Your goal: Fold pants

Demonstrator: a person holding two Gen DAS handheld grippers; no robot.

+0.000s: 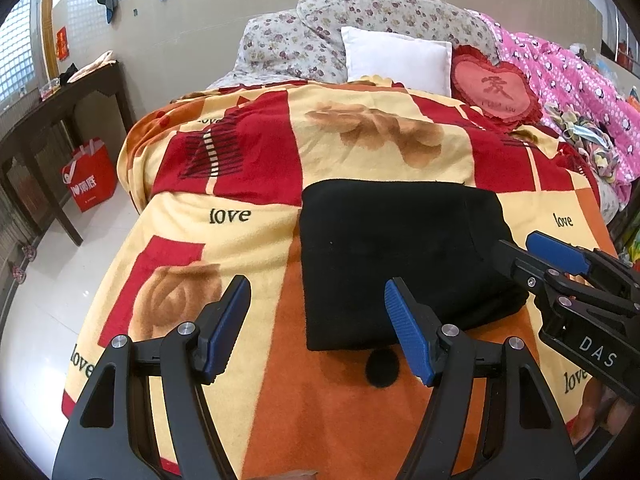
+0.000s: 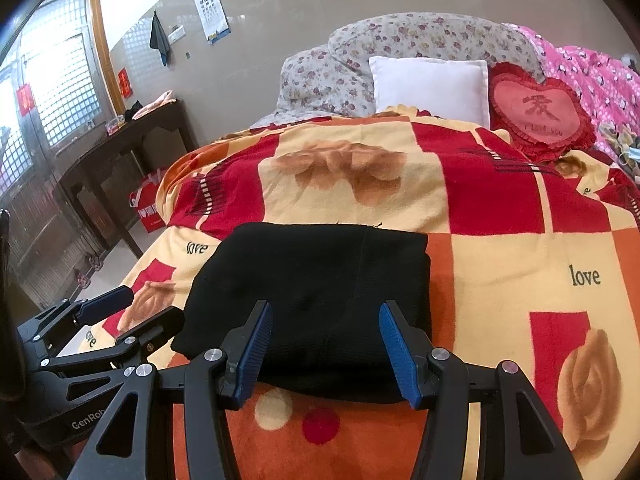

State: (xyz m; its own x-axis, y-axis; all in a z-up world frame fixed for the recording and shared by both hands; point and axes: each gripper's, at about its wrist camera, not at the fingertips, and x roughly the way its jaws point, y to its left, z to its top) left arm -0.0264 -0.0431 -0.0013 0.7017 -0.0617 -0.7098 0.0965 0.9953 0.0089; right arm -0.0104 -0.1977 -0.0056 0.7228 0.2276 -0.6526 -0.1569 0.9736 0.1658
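The black pants (image 1: 400, 260) lie folded into a flat rectangle on the red, yellow and orange blanket (image 1: 256, 248). My left gripper (image 1: 318, 292) hovers open at the fold's near left corner, and its blue pads (image 1: 224, 332) press on nothing. In the right wrist view the pants (image 2: 320, 272) fill the middle. My right gripper (image 2: 325, 308) stands open over their near edge, with cloth under the gap but not pinched. Each gripper shows in the other's view: the right gripper (image 1: 516, 242) at the pants' right edge, the left gripper (image 2: 154, 304) at their left edge.
At the head of the bed are floral pillows (image 1: 320, 36), a white pillow (image 1: 396, 60), a red heart cushion (image 1: 496, 88) and a pink quilt (image 1: 568, 80). A dark wooden table (image 1: 52, 120) and a red bag (image 1: 90, 176) stand on the tiled floor at the left.
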